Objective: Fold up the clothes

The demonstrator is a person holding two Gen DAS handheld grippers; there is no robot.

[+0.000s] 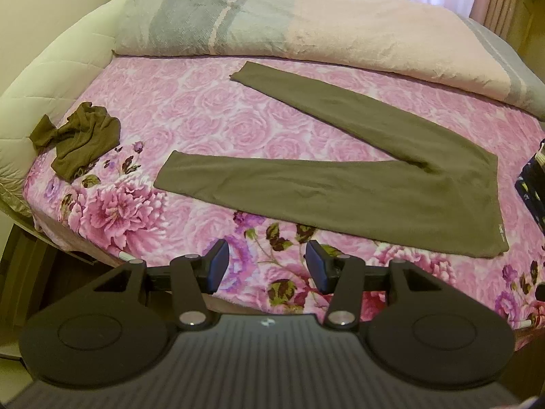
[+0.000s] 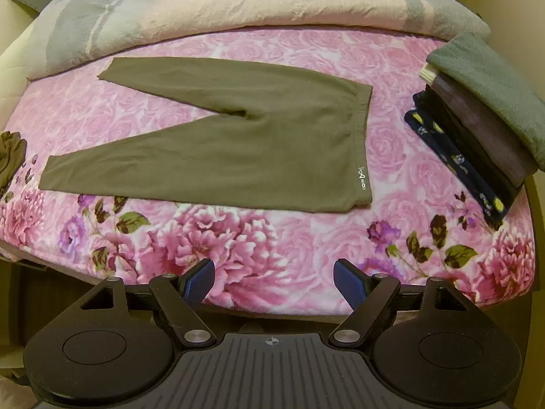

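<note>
Two empty grippers, left gripper (image 1: 267, 266) and right gripper (image 2: 274, 281), hover spread wide. Olive trousers (image 2: 218, 150) lie flat on the floral bedspread (image 2: 238, 238)

Olive leggings (image 2: 218, 146) lie flat on the floral bedspread (image 2: 272, 238), folded clothes stack (image 2: 477, 129) beside their waistband.

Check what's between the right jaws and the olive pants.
Only bare floral bedsheet, per the right wrist view. The right gripper hangs open at the bed's near edge, and the olive pants lie flat further in. No other garment sits in that stretch.
</note>
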